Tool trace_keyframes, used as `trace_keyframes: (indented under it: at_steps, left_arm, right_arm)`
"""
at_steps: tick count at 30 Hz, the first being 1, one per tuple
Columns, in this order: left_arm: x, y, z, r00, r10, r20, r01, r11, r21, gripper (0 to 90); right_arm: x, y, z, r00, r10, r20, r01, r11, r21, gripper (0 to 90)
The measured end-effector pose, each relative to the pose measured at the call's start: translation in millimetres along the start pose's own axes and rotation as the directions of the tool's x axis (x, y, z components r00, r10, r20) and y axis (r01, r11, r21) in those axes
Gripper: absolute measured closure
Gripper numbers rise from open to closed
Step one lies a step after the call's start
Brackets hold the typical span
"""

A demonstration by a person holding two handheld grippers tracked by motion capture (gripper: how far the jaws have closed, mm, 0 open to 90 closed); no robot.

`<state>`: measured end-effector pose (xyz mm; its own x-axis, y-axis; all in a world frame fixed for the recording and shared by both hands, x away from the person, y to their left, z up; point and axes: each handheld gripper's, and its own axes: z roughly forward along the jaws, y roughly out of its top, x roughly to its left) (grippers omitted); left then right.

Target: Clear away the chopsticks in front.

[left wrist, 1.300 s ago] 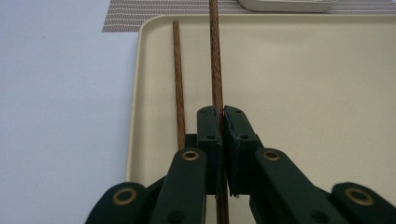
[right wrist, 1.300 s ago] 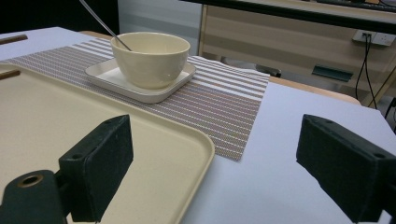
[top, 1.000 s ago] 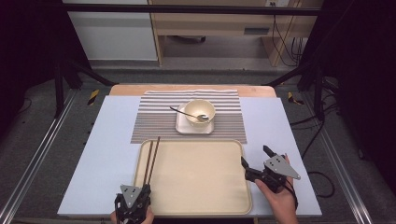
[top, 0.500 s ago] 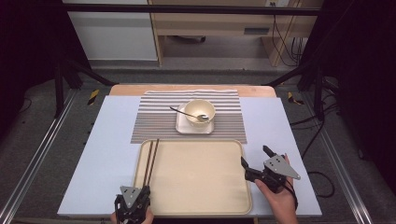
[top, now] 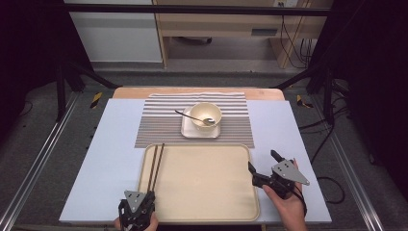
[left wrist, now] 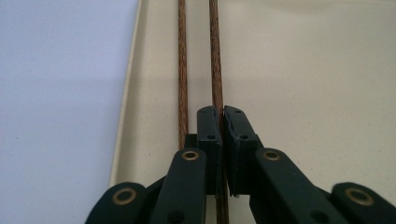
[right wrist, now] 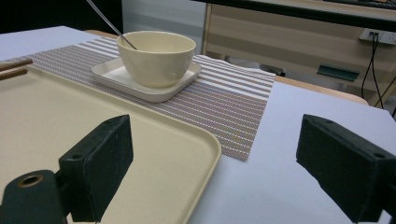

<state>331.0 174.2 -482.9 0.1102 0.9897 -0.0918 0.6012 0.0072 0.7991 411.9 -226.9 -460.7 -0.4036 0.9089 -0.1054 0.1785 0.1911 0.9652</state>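
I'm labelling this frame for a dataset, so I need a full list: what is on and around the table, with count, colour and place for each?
chopsticks: two, dark brown wood, lying side by side along the left edge of the tray; one is pinched between the left gripper's jaws.
tray: one, cream, at the near middle of the table.
placemat: one, grey-and-white striped, beyond the tray.
square plate: one, cream, on the placemat.
bowl: one, cream, on the square plate.
spoon: one, metal, resting in the bowl with its handle pointing left.
table: one, pale blue-grey top.
left gripper: one, black, at the tray's near left corner, shut on a chopstick.
right gripper: one, black, by the tray's right edge, jaws open.
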Motion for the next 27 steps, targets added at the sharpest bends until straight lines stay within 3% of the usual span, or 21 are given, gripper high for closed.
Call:
trace_keyframes:
  at_steps: [27]
  left_arm:
    - [2.2, 1.1, 1.6, 1.0000, -0.007, 0.002, 0.007, 0.9999, 0.014, 85.5]
  right_arm:
    - [0.8, 0.3, 0.0, 1.0000, 0.000, -0.005, 0.000, 1.000, 0.000, 11.2]
